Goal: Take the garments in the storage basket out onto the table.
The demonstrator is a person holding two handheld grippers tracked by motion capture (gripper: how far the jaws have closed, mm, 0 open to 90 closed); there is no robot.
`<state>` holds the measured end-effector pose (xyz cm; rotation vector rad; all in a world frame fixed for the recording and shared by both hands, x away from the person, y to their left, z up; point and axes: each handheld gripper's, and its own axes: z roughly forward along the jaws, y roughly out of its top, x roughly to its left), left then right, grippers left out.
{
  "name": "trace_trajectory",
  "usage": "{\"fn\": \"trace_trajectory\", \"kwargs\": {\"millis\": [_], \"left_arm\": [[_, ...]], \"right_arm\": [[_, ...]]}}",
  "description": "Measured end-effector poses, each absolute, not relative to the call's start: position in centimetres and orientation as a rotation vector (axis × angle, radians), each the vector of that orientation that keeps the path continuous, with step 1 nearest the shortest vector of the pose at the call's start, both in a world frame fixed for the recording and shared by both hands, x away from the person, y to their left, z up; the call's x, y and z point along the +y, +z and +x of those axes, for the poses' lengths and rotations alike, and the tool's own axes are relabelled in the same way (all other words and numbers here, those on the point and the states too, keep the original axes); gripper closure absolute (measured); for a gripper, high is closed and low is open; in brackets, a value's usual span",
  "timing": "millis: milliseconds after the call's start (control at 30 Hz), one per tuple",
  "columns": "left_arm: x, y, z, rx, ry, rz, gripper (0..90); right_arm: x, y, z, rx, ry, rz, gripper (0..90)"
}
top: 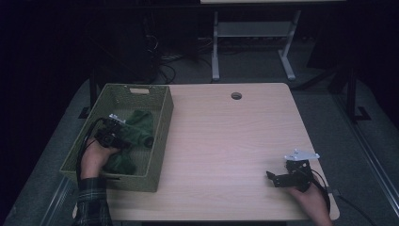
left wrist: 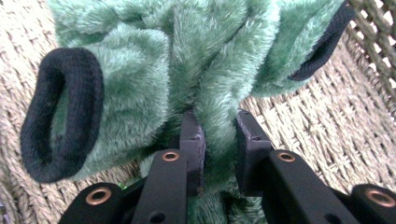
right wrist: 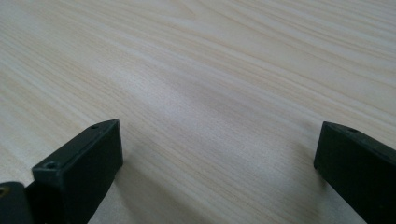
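Left claw (left wrist: pixel 219 140) pinches green fleece garment (left wrist: pixel 187 60) inside woven basket (top: pixel 162 136); right claw (right wrist: pixel 215 154) agape over bare table (right wrist: pixel 210 70).

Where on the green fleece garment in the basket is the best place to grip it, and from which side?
Grip a raised fold of the fleece garment mid-body, coming from above into the basket. The pile bunches into ridges narrow enough to pinch; the left tongs already clamp one. The black cuffs lie flatter, probably harder to catch.

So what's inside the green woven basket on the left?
Inside the woven basket lies a fuzzy green garment with black cuffs. The left gripper has its jaws clamped on a fold of it. Whatever lies beneath the garment is covered.
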<state>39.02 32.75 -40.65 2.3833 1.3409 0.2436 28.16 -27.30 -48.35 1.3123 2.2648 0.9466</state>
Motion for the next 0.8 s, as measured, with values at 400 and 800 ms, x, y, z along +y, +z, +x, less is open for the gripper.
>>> {"fn": "trace_trajectory", "kwargs": {"millis": [400, 800], "left_arm": [[33.6, -37.9, 37.8, 1.268, 0.275, 2.188, 76.4], [33.4, -34.9, 36.4, 1.157, 0.276, 2.013, 76.9]], "right_arm": [[-27.3, -48.3, 28.1, 2.273, 0.95, 1.305, 0.9], [-27.3, -48.3, 28.1, 2.272, 0.95, 1.305, 0.9]]}}
